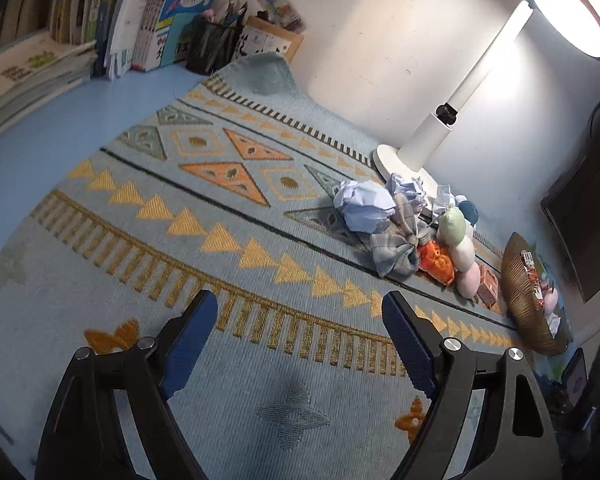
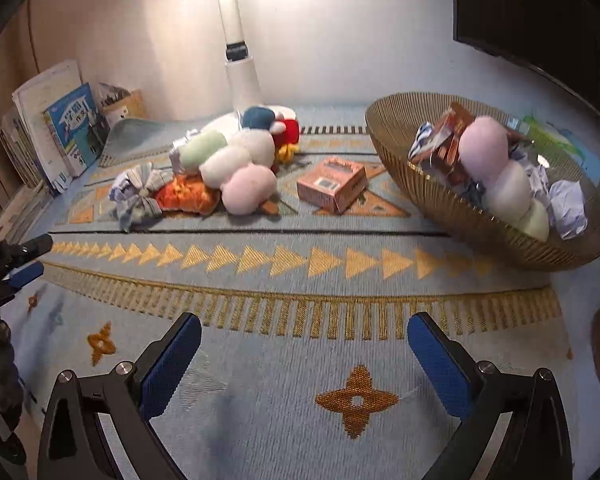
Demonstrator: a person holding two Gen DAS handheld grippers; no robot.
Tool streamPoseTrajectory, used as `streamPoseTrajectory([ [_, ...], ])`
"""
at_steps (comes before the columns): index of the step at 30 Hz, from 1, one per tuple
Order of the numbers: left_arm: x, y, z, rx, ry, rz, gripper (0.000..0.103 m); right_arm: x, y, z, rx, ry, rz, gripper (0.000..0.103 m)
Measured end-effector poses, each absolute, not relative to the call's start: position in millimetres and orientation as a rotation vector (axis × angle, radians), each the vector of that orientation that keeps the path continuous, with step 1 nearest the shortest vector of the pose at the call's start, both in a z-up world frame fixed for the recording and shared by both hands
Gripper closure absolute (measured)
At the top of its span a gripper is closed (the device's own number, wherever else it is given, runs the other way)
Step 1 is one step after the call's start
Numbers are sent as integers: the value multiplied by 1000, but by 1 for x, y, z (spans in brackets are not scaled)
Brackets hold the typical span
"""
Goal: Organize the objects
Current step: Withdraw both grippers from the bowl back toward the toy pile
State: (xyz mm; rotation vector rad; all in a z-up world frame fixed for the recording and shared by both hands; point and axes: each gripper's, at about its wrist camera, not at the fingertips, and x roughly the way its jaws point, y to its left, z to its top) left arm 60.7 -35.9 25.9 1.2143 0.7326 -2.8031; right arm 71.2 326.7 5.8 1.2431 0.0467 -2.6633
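Both hand-held grippers hang over the patterned mat (image 2: 260,400), empty: the right hand-held gripper (image 2: 304,356) has its jaws wide apart with nothing between them, and so does the left hand-held gripper (image 1: 296,336). From the right wrist view, the loose pile sits at eleven o'clock by the lamp (image 2: 236,52), the gold basket (image 2: 420,196) at two o'clock, already part filled. Best move, I'd say: come down over one item, perhaps the pink box (image 2: 332,184) (it lies alone, just beside the basket), and close squarely across it. Counted outside the basket: one box, one plaid cloth bundle (image 2: 140,196), one orange packet (image 2: 184,196), and about four pale plush balls (image 2: 236,160).
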Motion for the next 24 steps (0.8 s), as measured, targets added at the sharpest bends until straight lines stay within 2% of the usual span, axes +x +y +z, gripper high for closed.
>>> streamPoseTrajectory([
  [1,60,-34,21,1238,738,-2777,20,67,326,-1,1304,59,-2655,3],
  [5,58,-17,23,1245,566,-2756,19,63,320,-6,1338,109,-2655,3],
  [14,51,34,15,1325,45,-2724,17,63,319,-6,1351,124,-2647,3],
  [24,50,32,15,1344,73,-2727,13,58,317,-12,1402,133,-2623,3],
])
